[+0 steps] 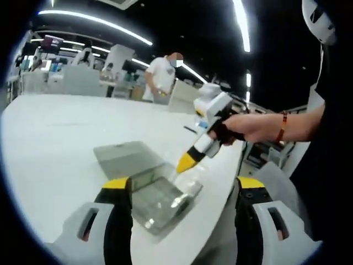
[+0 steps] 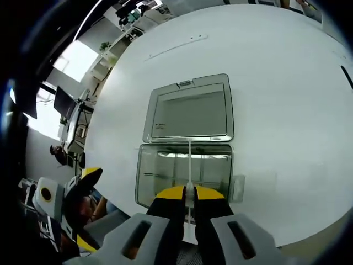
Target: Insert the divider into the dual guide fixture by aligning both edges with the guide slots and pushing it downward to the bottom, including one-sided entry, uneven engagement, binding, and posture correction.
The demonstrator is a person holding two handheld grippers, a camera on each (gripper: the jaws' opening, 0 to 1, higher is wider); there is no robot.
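The right gripper (image 2: 188, 192) pinches the thin divider (image 2: 189, 163) edge-on above the open clear fixture (image 2: 185, 171) on the white table (image 2: 287, 110) — likely lining it up with the slots. The left gripper (image 1: 185, 190) waits, fingers spread.

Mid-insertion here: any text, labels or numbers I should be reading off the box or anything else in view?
None can be read.
Clear box lid: a small dark mark at its lower left corner, too small to read.
Clear box: a small dark mark on its left wall, blurred.
Screens in the background: too blurred to read.
The right hand-held gripper, pinching the white divider, carries no visible lettering.
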